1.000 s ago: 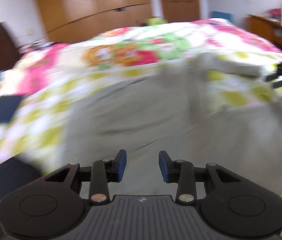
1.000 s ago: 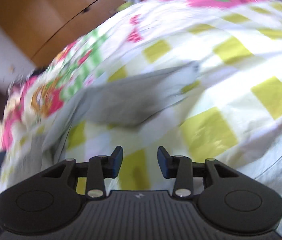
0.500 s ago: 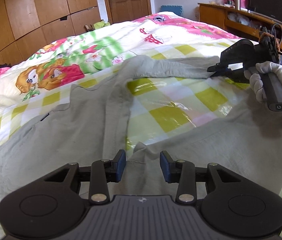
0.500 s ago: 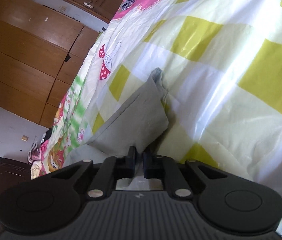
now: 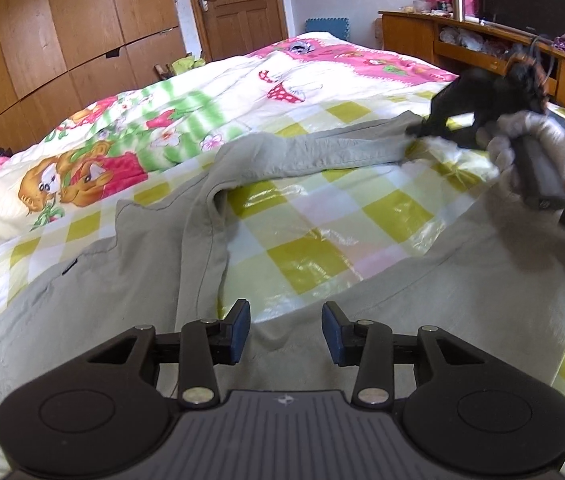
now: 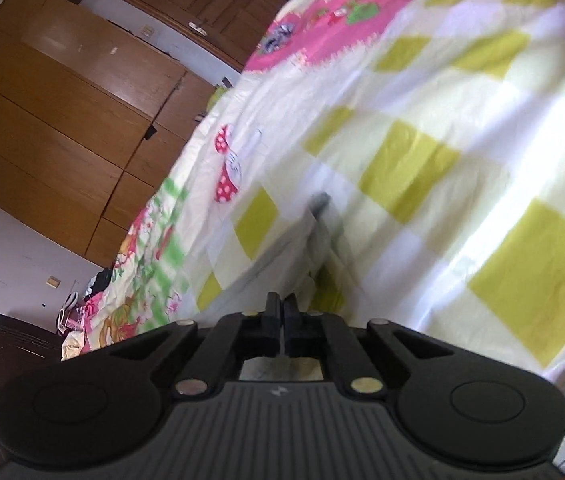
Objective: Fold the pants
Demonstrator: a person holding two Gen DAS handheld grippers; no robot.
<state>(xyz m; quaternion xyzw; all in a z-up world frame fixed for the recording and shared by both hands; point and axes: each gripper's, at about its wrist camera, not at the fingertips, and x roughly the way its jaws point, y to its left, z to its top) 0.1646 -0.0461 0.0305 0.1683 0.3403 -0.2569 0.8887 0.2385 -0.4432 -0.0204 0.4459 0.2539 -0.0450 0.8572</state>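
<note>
— Where are the pants (image 5: 130,280) lying?

— Spread on the bed (image 5: 322,216), over its yellow-checked cover. The waist part lies close under the left gripper (image 5: 285,332), one leg runs off toward the right edge of that view, and the other leg stretches away across the checks to the right gripper (image 5: 416,130).

— What is the left gripper doing?

— Its jaws stand apart above the grey cloth, with blue pads (image 5: 240,330) facing each other. Nothing is pressed between them; the fabric only shows through the gap.

— And the right one?

— Pressed together. In the left wrist view its tip meets the far end of the stretched leg, and a gloved hand (image 5: 522,148) holds the handle. In its own view the jaws are all but closed, with grey cloth rising just ahead of them. That view is blurred, so I'd say it is probably pinching the leg's hem, not certainly.

— Anything else around?

— A wooden wardrobe (image 5: 62,32) and a door (image 5: 238,4) behind the bed, and a wooden shelf (image 5: 482,48) at the right.
</note>
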